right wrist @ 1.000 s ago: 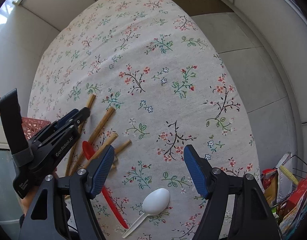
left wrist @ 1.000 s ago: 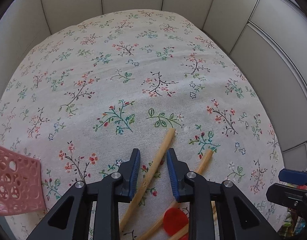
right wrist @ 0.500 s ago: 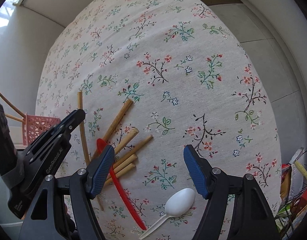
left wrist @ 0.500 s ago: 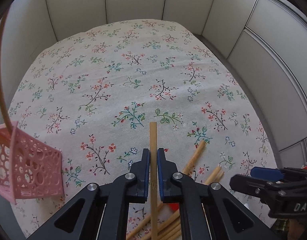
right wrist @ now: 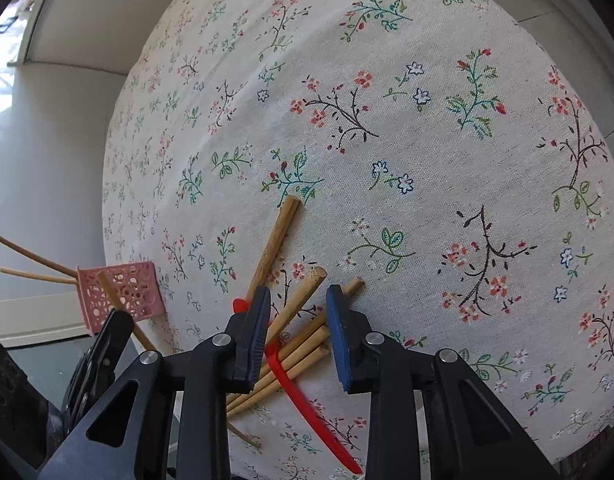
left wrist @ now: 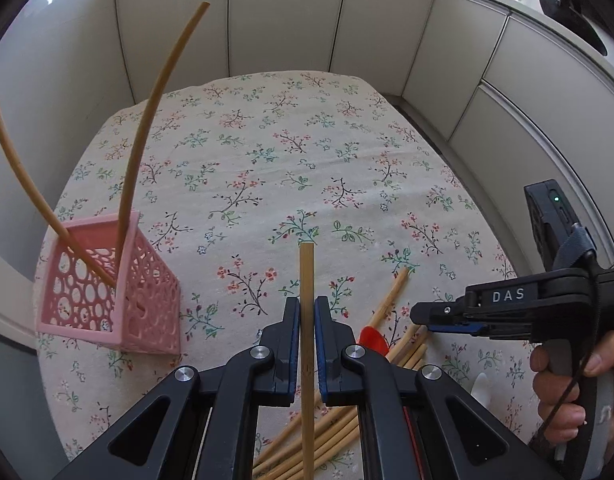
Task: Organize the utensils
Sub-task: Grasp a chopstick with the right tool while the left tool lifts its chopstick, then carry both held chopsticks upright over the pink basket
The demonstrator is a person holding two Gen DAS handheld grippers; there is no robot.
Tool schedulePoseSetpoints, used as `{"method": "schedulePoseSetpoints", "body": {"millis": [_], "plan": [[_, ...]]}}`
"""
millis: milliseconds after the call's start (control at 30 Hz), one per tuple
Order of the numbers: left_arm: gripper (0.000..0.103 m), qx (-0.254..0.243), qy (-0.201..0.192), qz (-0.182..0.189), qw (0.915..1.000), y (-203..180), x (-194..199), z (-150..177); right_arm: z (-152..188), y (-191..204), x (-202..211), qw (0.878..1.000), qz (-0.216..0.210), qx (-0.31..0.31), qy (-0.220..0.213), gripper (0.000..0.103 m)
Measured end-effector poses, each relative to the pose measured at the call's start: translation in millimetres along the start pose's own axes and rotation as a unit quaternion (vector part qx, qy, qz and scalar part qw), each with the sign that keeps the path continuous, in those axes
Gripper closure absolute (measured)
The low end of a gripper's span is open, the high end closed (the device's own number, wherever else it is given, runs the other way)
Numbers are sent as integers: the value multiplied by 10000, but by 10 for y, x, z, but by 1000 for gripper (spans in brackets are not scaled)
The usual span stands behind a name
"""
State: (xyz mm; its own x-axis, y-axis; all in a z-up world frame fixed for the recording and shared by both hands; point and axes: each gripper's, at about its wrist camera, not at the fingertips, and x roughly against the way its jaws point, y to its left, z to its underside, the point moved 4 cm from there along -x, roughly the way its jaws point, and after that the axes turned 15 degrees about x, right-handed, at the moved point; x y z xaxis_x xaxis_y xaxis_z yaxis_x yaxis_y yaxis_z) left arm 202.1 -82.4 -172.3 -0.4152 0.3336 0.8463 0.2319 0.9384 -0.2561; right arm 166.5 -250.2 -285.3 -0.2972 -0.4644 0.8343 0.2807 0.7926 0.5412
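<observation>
While our left gripper (left wrist: 307, 322) clamps one bamboo chopstick (left wrist: 307, 280) between its pads, the stick pointing to twelve o'clock, our right gripper (right wrist: 297, 308) hangs with its jaws partly apart over the loose chopstick pile (right wrist: 295, 344) and the red spoon (right wrist: 307, 408) on the floral tablecloth (right wrist: 387, 120). At nine o'clock in the left wrist view stands the pink basket (left wrist: 107, 292), with two chopsticks (left wrist: 143, 120) leaning out of it.

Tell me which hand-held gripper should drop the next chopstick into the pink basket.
Left. The left hand-held gripper is already shut on a chopstick, and the pink basket lies just to its left. The right hand-held gripper is open and empty above the chopstick pile.
</observation>
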Motion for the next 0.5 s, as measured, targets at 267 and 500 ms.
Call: {"method": "schedulePoseSetpoints", "body": {"millis": [267,500], "plan": [[96,-29,-68,-30,10000,15,53,23,-20,-7,-141,9997,-145,-202,28,87],[96,-11,-204,-86,9998,41,149,40,-6,-73,-103,9985,-443,-322,-43,89]]}}
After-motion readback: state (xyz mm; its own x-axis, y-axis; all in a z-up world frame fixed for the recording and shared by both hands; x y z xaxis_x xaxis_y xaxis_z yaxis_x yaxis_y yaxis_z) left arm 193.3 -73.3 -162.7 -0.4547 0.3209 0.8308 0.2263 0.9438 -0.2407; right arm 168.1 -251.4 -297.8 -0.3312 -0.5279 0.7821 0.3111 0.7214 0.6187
